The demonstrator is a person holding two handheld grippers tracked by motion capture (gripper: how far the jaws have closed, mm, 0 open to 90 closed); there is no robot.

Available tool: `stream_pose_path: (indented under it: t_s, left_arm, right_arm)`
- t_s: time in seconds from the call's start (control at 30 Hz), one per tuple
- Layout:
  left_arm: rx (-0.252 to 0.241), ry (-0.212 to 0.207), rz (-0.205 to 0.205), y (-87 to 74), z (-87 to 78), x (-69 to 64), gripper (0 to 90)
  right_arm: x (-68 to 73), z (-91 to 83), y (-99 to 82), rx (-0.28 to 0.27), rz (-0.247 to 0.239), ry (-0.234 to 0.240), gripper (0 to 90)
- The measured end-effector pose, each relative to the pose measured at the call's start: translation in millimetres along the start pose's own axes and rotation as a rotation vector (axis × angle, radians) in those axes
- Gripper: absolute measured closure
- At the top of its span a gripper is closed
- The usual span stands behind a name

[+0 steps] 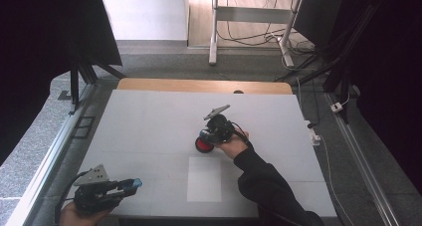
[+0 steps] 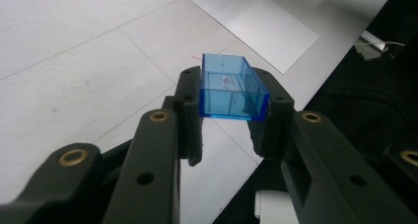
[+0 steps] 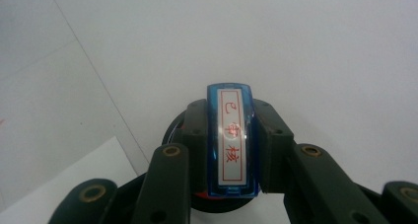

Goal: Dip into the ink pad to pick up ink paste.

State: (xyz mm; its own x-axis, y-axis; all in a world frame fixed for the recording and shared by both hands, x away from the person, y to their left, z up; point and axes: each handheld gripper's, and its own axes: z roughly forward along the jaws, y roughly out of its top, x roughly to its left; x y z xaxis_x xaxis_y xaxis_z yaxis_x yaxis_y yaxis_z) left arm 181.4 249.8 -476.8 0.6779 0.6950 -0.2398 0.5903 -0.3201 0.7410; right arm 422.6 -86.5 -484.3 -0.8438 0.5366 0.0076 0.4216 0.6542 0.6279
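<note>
High view showed the right gripper (image 1: 211, 134) clamped on a blue-bodied stamp with a red-lettered label (image 3: 231, 140), pressed on a round red ink pad (image 1: 202, 145) beyond the white paper sheet (image 1: 204, 178). Left of that sheet, the left gripper (image 1: 130, 184) gripped the clear blue plastic cap (image 2: 231, 88), well apart.

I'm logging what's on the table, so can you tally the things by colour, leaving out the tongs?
Blue: 2, a clear blue cap in the left tongs and a blue stamp in the right tongs
Red: 1, a round ink pad under the stamp
White: 1, a paper sheet
Total: 4
</note>
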Motion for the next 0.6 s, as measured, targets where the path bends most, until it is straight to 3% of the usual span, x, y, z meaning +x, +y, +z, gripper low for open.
stream_pose_path:
  t_s: [0.23,0.47,0.6]
  left_arm:
    - [-0.003,-0.002,-0.004,-0.2,-0.2,0.6,68.1]
    - [-0.002,-0.003,-0.003,-0.1,-0.1,0.5,68.1]
    - [-0.003,-0.003,-0.009,-0.3,-0.4,1.1,68.1]
  right_arm:
    - [-3.5,0.2,-1.9,-0.014,0.022,0.021,71.4]
    - [8.8,0.4,-0.2,-0.002,-0.040,-0.046,71.3]
    - [8.7,0.0,-0.1,-0.002,-0.032,-0.045,71.2]
